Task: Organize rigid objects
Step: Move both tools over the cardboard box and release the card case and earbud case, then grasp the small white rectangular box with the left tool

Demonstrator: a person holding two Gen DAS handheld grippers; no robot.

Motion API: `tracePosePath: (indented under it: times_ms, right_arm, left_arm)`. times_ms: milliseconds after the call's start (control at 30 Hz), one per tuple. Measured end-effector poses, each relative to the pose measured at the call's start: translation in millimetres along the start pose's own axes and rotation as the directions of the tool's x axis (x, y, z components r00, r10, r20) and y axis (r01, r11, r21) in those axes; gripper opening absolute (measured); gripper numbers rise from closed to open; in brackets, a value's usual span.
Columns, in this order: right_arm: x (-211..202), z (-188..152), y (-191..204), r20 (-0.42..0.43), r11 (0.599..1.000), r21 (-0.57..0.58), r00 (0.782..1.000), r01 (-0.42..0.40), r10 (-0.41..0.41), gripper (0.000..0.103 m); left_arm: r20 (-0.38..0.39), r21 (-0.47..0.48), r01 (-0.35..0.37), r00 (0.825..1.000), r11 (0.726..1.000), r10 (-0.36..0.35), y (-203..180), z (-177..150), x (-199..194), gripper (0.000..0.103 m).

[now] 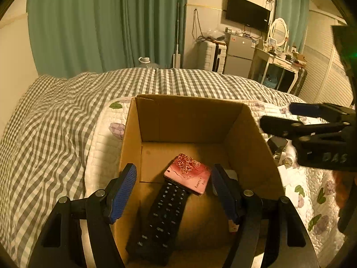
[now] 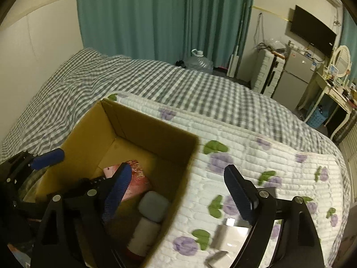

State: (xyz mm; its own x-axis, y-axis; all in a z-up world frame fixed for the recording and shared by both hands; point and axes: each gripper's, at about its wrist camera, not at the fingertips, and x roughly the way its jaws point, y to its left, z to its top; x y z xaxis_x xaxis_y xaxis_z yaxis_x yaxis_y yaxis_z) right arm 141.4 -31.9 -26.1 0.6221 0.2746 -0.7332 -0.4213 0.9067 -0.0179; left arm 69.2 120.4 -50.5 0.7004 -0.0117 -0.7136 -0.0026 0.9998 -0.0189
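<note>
— Left wrist view: where's the remote (image 1: 164, 214)?
— Inside the cardboard box (image 1: 256, 138), under a pink case (image 1: 188, 173). Left gripper (image 1: 174, 192) spread wide, empty.
— Right gripper (image 2: 178, 192)?
— Also wide, empty, straddling the box wall above the quilt (image 2: 279, 156).

the remote (image 1: 164, 214) runs under the pink case (image 1: 188, 173); white charger (image 2: 229, 237) blurred.

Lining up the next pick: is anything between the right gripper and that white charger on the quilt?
Nothing visible. The right gripper is open above the floral quilt, and the white charger lies on it just below the right finger. The cardboard box wall sits to its left, off the path.
</note>
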Motion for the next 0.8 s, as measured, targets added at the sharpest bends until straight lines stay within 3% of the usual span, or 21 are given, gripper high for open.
tracePosePath:
  times_ms: [167,467,800]
  right_arm:
    - [-41,-13,-38,0.038,0.998,0.011,0.997,0.059,-0.06,0.089]
    - [-98,-55,-121,0.056,0.984,0.064,0.984,0.164,-0.168,0.093]
    - [-73,-126,-187,-0.027,0.977,0.07,0.98,0.199,-0.198,0.097]
  left_arm:
    - [0.028,0.058,-0.015,1.0,0.998,0.013,-34,0,-21,0.073]
    - [0.018,0.083,0.058,0.998,0.995,-0.059,-136,3,-37,0.073]
    - [-0.109,0.061,0.027,0.994,0.998,-0.021,-221,-43,19,0.073]
